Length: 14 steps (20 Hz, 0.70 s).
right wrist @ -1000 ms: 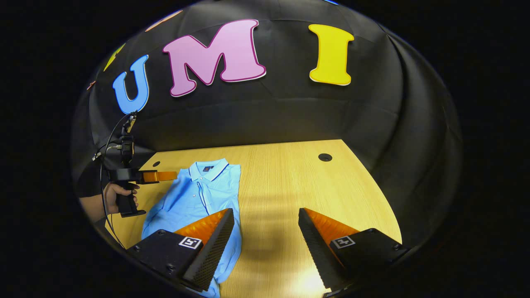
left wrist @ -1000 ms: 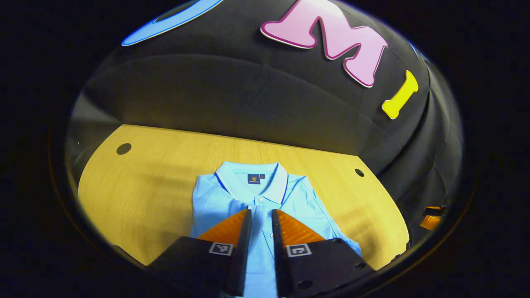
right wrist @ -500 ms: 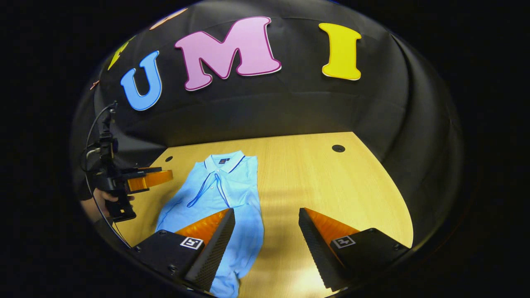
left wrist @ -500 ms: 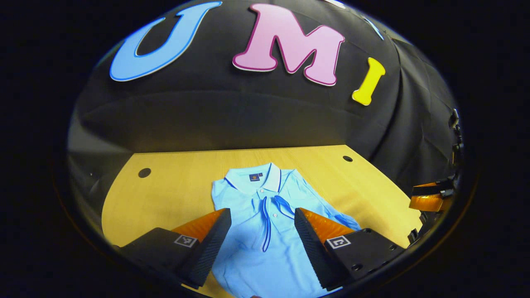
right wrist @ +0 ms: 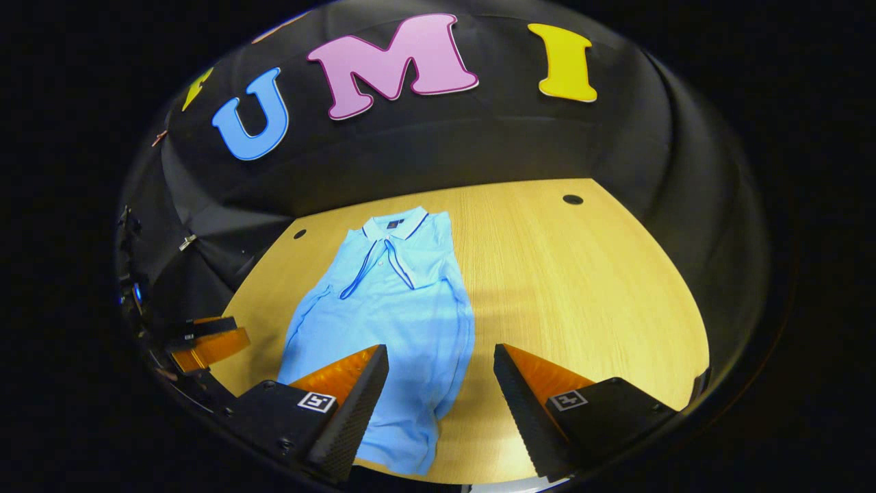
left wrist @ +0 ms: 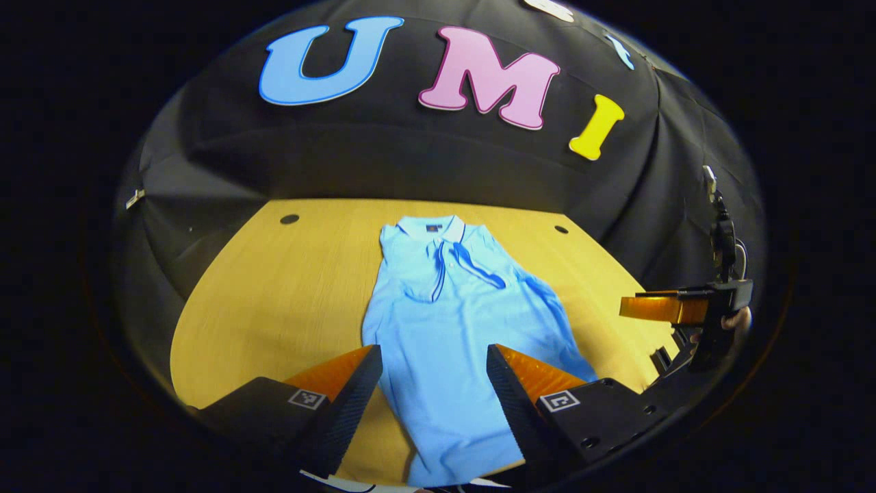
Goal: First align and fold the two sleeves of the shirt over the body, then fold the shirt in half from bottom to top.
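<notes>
A light blue polo shirt [left wrist: 452, 315] lies flat on the wooden table [left wrist: 287, 287], collar toward the back wall, both sleeves folded in over the chest. In the right gripper view the same shirt [right wrist: 390, 308] lies left of centre. My left gripper [left wrist: 432, 363] hovers open above the shirt's lower part, nothing between its fingers. My right gripper [right wrist: 441, 363] is open too, above the shirt's right hem edge and bare table. The right gripper [left wrist: 660, 308] shows at the far right of the left gripper view; the left gripper [right wrist: 205, 342] shows at the far left of the right gripper view.
The table [right wrist: 582, 287] has small dark round holes near its back corners [left wrist: 289, 219] [right wrist: 573, 199]. Black cloth wall rises right behind the table. Bare wood stretches to the left of the shirt in the left gripper view and to its right in the right gripper view.
My left gripper opened, letting a sleeve go on the chest, and both grippers drew back toward the shirt's hem. The whole shirt shows now.
</notes>
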Each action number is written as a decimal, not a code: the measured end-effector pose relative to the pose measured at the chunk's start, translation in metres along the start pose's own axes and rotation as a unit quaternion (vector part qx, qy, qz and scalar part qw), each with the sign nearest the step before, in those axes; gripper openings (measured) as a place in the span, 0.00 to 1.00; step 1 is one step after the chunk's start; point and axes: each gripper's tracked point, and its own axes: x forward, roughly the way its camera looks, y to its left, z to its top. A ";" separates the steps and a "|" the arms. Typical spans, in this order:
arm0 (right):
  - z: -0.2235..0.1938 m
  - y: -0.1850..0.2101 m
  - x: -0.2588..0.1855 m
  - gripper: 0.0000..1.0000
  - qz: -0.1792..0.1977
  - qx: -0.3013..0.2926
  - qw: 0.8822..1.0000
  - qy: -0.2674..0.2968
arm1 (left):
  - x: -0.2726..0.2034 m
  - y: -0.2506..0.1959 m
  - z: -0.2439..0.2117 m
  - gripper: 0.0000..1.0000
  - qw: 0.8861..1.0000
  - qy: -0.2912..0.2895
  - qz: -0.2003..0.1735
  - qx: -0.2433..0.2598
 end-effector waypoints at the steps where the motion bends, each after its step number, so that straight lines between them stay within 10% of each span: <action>1: -0.010 0.004 -0.001 0.97 0.002 0.002 1.000 0.008 | -0.005 0.004 -0.013 0.97 1.000 0.010 0.005 -0.002; 14: -0.137 0.027 -0.004 0.99 0.001 -0.014 0.994 0.111 | -0.031 0.009 -0.152 0.98 0.991 0.124 0.048 0.010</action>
